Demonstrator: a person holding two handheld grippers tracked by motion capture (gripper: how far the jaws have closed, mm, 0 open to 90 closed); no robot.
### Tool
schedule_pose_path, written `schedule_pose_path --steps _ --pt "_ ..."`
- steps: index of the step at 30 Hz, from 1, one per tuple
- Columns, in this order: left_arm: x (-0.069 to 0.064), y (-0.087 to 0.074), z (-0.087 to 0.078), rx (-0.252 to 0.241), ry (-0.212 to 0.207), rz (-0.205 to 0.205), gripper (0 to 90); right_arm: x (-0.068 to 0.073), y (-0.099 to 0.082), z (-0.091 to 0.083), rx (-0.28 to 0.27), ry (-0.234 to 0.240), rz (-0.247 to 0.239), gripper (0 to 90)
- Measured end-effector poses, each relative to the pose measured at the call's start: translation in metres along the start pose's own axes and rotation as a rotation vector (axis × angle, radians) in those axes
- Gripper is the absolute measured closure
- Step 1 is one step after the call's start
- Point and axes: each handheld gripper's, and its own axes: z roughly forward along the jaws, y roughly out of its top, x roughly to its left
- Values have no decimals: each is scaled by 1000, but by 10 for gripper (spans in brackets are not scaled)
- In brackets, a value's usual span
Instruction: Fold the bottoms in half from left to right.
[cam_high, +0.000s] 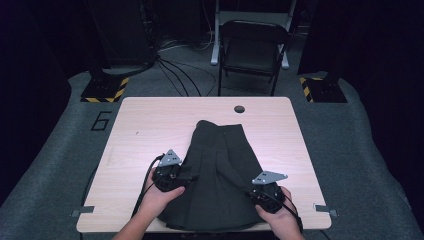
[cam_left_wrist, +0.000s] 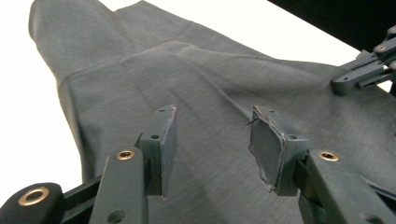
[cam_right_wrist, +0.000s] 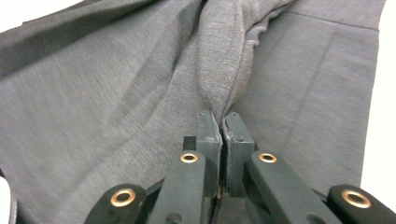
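The high view is dim around the edges, with black walls and a grey floor; light falls from above onto the pale table, which glares slightly near its middle. In both gripper views the tabletop burns out to pure white. The dark cloth looks soft and slightly blurred in the right gripper view.

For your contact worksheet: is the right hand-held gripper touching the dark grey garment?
Touching. The right gripper view shows the right hand-held gripper with its jaws shut on a raised fold of the dark grey garment.
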Motion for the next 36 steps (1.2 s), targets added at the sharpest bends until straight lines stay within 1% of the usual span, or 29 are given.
schedule_pose_path --steps 2,4,5,6,7,8,9,10,12,13,14,15,17,18,19,20,21,22,23,25,26,28,29,30,31,33,34,35,36 --pt "1 3 1 -4 9 -8 513 -3 -1 -3 10 0 0 869" --pt "3 6 2 -3 11 -4 513 -5 -5 -1 28 7 15 868" --pt "4 8 3 2 12 -1 513 -5 -7 2 43 9 24 868" --pt "4 9 4 7 11 -3 512 -6 -11 4 63 12 17 867" --pt "5 11 6 5 16 0 511 -6 -15 8 77 27 29 867" --pt "6 11 8 10 20 0 509 -6 -19 12 78 35 33 866" --pt "8 12 11 14 28 -3 509 -4 -23 16 95 46 35 865" --pt "10 12 14 22 31 -3 509 -3 -24 19 111 51 20 865" --pt "12 14 19 29 36 -11 509 0 -25 21 123 49 -9 864" --pt "14 15 21 25 39 -7 509 1 -25 22 116 41 -18 864" --pt "14 16 23 21 42 -11 509 2 -25 23 118 42 -20 864" --pt "15 17 25 18 36 -28 507 3 -26 24 123 46 -11 863" --pt "16 21 30 19 29 -30 505 1 -28 26 126 54 -16 863" --pt "16 23 33 21 34 -34 504 1 -29 26 135 55 -19 862" --pt "16 26 35 18 37 -30 501 2 -29 27 133 46 5 862" --pt "16 28 38 19 37 -28 499 0 -29 27 133 50 -6 860" --pt "16 31 40 23 42 -12 496 -1 -30 28 133 53 -9 858" --pt "15 34 43 20 45 -18 493 0 -30 28 134 52 7 856" --pt "16 37 46 24 48 -5 487 -1 -30 28 135 56 -4 853" --pt "16 42 53 26 55 7 483 0 -31 30 140 55 -13 846" --pt "16 44 57 24 58 7 479 1 -31 30 142 51 -5 844" --pt "15 48 64 25 54 1 476 2 -31 31 144 55 -19 838" --pt "15 50 67 22 59 1 476 3 -31 32 139 50 -8 836" --pt "15 51 69 24 58 4 476 3 -31 32 141 52 -22 834" --pt "15 53 73 21 55 -3 476 3 -31 32 137 49 -23 832" --pt "15 54 78 27 67 0 477 4 -32 32 133 53 -10 829" --pt "15 54 81 23 69 -11 478 4 -32 31 136 55 -1 829" --pt "16 54 83 30 68 -11 478 3 -33 31 138 62 7 830" --pt "17 54 84 39 76 -3 478 2 -33 31 135 62 0 832"
